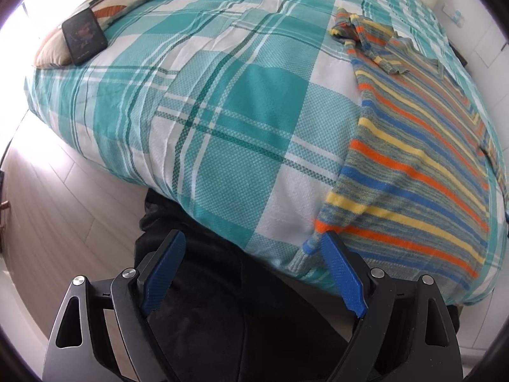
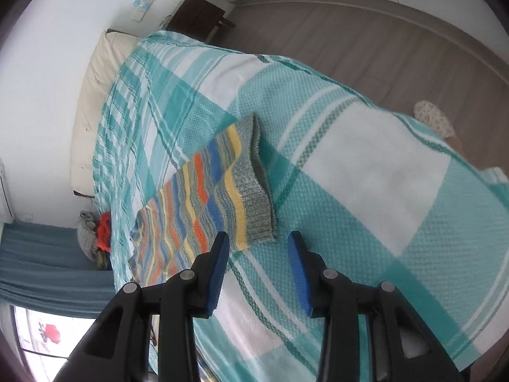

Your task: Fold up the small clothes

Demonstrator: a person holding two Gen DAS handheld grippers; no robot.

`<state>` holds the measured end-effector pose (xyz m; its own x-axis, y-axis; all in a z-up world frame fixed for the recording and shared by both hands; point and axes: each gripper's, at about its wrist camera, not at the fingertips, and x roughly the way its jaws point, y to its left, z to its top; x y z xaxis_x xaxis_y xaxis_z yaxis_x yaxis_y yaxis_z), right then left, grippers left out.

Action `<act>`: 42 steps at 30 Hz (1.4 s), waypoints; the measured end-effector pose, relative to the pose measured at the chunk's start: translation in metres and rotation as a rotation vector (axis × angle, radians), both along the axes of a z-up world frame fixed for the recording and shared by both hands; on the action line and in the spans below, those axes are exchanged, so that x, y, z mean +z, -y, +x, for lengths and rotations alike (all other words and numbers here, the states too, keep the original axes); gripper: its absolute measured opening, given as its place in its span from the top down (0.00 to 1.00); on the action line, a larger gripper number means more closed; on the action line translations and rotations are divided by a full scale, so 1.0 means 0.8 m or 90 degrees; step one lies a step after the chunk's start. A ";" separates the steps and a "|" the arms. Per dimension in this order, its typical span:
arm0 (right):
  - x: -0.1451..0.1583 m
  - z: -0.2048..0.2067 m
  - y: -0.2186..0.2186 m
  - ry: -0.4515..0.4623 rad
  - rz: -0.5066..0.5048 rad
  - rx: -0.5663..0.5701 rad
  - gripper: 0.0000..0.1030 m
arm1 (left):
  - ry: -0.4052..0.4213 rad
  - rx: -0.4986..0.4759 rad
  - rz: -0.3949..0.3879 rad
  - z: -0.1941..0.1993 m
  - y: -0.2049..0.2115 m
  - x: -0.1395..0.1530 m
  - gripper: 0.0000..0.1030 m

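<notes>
A small striped knit sweater (image 1: 413, 165), grey with orange, blue and yellow stripes, lies spread on the teal plaid bedspread (image 1: 222, 111). Its far sleeve is bunched up (image 1: 356, 28). My left gripper (image 1: 254, 254) is open and empty at the bed's near edge, its right finger pad (image 1: 340, 273) beside the sweater's lower corner. In the right wrist view the sweater (image 2: 203, 197) has its grey ribbed hem (image 2: 257, 184) turned up in a fold. My right gripper (image 2: 259, 248) is open and empty just short of that hem.
A patterned cushion (image 1: 105, 9) with a dark phone-like slab (image 1: 84, 36) leaning on it sits at the bed's far left. A cream pillow (image 2: 98, 73) lies at the head. A dark nightstand (image 2: 197, 16), wood floor and a slipper (image 2: 434, 121) are beside the bed.
</notes>
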<state>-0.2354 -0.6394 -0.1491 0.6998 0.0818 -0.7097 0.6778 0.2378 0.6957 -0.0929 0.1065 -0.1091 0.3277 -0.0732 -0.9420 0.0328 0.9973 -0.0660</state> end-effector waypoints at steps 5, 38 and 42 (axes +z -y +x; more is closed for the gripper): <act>0.001 0.019 -0.005 -0.046 -0.079 0.013 0.95 | 0.030 -0.012 0.020 -0.006 0.003 0.020 0.14; 0.016 -0.170 -0.273 -0.098 -0.334 0.155 0.39 | 0.047 -0.379 0.101 0.268 0.254 -0.019 0.63; 0.008 -0.181 -0.290 -0.102 -0.332 0.160 0.39 | 0.053 -0.235 -0.045 0.292 0.180 0.021 0.94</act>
<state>-0.3802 -0.4073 -0.1423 0.5852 -0.1570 -0.7955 0.6435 0.6868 0.3378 0.1404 -0.0376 -0.0921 0.3419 -0.2642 -0.9019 0.3973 0.9103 -0.1161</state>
